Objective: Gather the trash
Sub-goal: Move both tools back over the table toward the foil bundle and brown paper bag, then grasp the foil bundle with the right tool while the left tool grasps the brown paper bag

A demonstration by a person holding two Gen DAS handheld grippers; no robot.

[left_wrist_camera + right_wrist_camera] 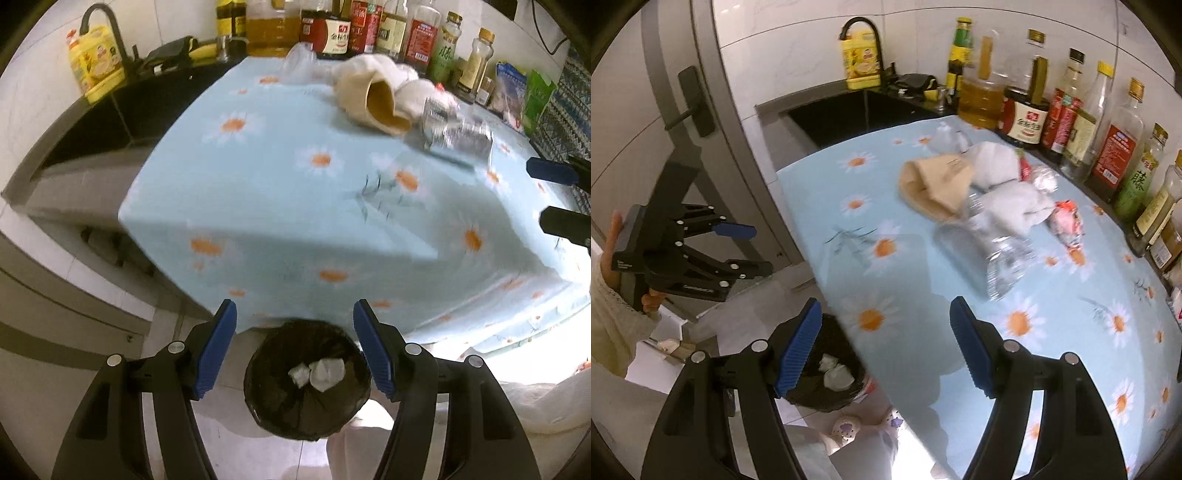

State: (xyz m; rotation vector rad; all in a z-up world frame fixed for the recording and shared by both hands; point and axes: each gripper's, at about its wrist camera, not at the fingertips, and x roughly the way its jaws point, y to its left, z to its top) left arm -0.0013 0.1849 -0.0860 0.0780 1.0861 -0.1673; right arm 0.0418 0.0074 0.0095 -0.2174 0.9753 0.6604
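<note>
The left gripper [294, 345] is being held directly above the black-lined trash bin [273, 413], with its jaws spread wide and nothing between them. Two crumpled white paper wads [318, 373] are lying inside the bin, below the gap between the blue pads [218, 349].

The right gripper [884, 341] is likewise being held wide and empty, poised over the near edge of the daisy-print tablecloth [923, 317]. The remaining trash is lying ahead of it and slightly to its right, well apart from the fingertips: a crushed clear plastic bottle [993, 254] comes first, its long axis running roughly away from the gripper and angled toward the left. Beyond that bottle, a tan paper bag [936, 184], white crumpled tissue [1012, 203] and a red-and-white wrapper [1067, 221] are being seen clustered together, some touching, in front of the row of sauce bottles [1027, 114].

The right gripper is judged to be the nearer tool to the pile, since the left one is being kept off the table's edge, over the bin. A forward reach, with the jaws turned across the bottle's axis, is likely to be called for next.
</note>
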